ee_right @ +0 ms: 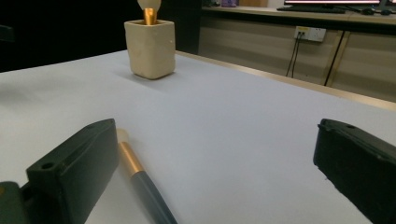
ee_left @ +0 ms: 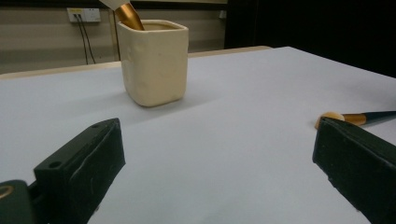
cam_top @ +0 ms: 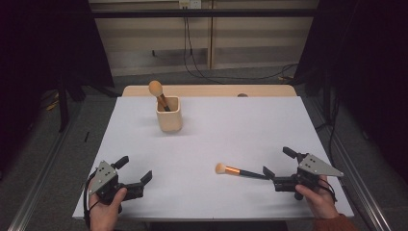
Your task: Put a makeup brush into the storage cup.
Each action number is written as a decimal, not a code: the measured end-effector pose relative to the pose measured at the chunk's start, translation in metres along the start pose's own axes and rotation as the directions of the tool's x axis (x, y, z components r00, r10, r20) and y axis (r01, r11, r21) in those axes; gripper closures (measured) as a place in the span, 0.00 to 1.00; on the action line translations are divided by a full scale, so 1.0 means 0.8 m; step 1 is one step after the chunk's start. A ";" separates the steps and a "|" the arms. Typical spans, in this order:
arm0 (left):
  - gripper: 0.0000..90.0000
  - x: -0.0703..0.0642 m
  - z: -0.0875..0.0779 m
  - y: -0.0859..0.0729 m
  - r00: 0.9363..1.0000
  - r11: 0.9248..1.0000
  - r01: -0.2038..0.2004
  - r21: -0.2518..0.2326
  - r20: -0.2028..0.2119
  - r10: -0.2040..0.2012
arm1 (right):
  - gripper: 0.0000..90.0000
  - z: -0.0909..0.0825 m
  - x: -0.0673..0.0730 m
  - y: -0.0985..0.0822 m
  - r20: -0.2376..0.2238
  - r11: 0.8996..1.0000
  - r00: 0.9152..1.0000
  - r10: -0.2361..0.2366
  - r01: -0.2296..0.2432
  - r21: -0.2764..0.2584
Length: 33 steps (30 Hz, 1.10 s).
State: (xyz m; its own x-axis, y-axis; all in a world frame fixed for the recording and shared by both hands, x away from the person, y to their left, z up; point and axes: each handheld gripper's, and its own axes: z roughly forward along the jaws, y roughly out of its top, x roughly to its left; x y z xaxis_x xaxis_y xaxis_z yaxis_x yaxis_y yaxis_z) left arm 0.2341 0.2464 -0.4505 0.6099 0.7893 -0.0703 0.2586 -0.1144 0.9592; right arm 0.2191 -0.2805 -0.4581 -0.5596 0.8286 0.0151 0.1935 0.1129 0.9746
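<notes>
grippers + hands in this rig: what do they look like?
Both the left gripper and the right gripper have black blocky jaws and a grey three-cornered plate with small holes on top. A black cable trails from the left one. A rust-orange sleeve covers the right wrist.

Two makeup brushes: one brush [cam_top: 239, 171] lies flat on the tabletop [cam_top: 240, 130], and another brush [cam_top: 158, 92] stands in the one cream holder [cam_top: 169, 118]. Two tongs: left tongs [cam_top: 136, 172], right tongs [cam_top: 278, 163].

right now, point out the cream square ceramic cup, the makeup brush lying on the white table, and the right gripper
cream square ceramic cup [cam_top: 169, 120], high view, front wall
makeup brush lying on the white table [cam_top: 234, 170], high view, gold ferrule
right gripper [cam_top: 278, 166], high view, midway between its open fingertips
</notes>
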 end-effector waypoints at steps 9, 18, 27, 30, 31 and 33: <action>0.02 0.001 -0.001 -0.004 1.000 1.000 0.011 0.014 0.002 -0.011 | 0.01 0.014 -0.001 0.016 -0.035 1.000 0.999 0.016 -0.016 0.004; 0.03 -0.001 -0.002 -0.003 1.000 1.000 -0.009 0.005 0.002 0.009 | 0.01 0.027 -0.002 0.025 -0.071 0.999 0.997 0.009 -0.005 0.051; 0.03 -0.002 -0.003 -0.001 1.000 1.000 -0.029 -0.008 -0.005 0.029 | 0.00 0.042 0.004 0.042 -0.143 0.991 0.990 -0.018 0.036 0.129; 0.03 -0.001 -0.004 -0.003 1.000 1.000 -0.016 -0.006 -0.009 0.016 | 0.00 0.051 0.006 0.049 -0.184 0.982 0.983 -0.013 0.047 0.182; 0.03 -0.001 -0.004 -0.003 1.000 1.000 -0.018 -0.006 -0.011 0.018 | 0.00 0.054 0.006 0.051 -0.190 0.979 0.982 -0.014 0.052 0.199; 0.03 0.000 -0.004 -0.003 1.000 1.000 -0.019 -0.007 -0.010 0.019 | 0.01 0.060 0.007 0.054 -0.186 0.975 0.982 -0.028 0.068 0.209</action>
State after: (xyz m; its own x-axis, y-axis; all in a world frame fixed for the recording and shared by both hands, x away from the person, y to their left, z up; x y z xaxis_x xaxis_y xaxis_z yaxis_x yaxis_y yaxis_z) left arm 0.2307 0.2486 -0.4515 0.6070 0.7931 -0.0498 0.2419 -0.1248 0.9622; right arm 0.2633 -0.2445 -0.4263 -0.7053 0.7084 0.0291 0.3196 0.2810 0.9049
